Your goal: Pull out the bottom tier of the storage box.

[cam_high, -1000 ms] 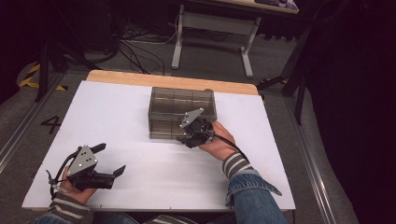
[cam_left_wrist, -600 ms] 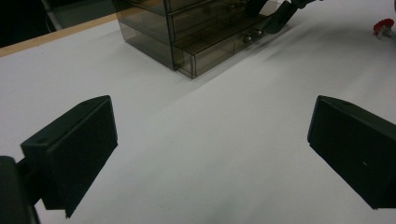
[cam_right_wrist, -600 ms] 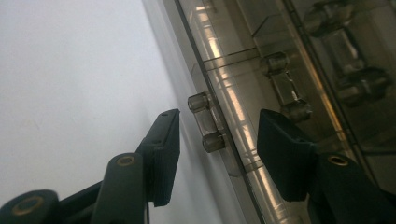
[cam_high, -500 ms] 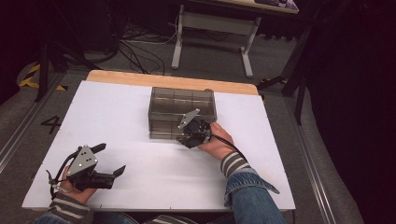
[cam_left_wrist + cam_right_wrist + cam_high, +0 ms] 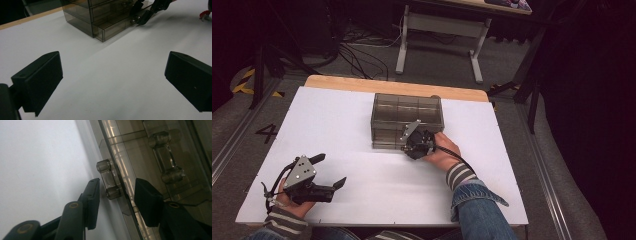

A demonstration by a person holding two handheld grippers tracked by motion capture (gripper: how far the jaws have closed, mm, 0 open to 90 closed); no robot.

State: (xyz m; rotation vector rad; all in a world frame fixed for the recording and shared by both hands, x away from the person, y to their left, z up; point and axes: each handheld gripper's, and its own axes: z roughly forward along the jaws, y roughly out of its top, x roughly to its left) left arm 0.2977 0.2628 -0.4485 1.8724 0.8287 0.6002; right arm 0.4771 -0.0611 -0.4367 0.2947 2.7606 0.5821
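Note:
A smoky see-through drawer cabinet (image 5: 407,120) stands on the white table (image 5: 362,100). My right gripper (image 5: 413,148) is at the cabinet's lower front, on its side. In the right gripper view, a clear drawer handle (image 5: 110,180) sits between the jaws of my right gripper (image 5: 116,195). Those jaws have just been closing, and a small gap shows on each side of the handle. The bottom drawer (image 5: 110,30) juts out slightly in the left gripper view. My left gripper (image 5: 332,170) rests at the near left, open and empty (image 5: 112,75).
The table's bare wooden strip (image 5: 392,86) runs behind the cabinet. A metal desk frame (image 5: 437,30) and cables (image 5: 357,50) lie on the floor beyond. White tabletop stretches between the two grippers.
My right gripper has edged slightly toward the near side at the cabinet's front. The left gripper has stayed where it was.

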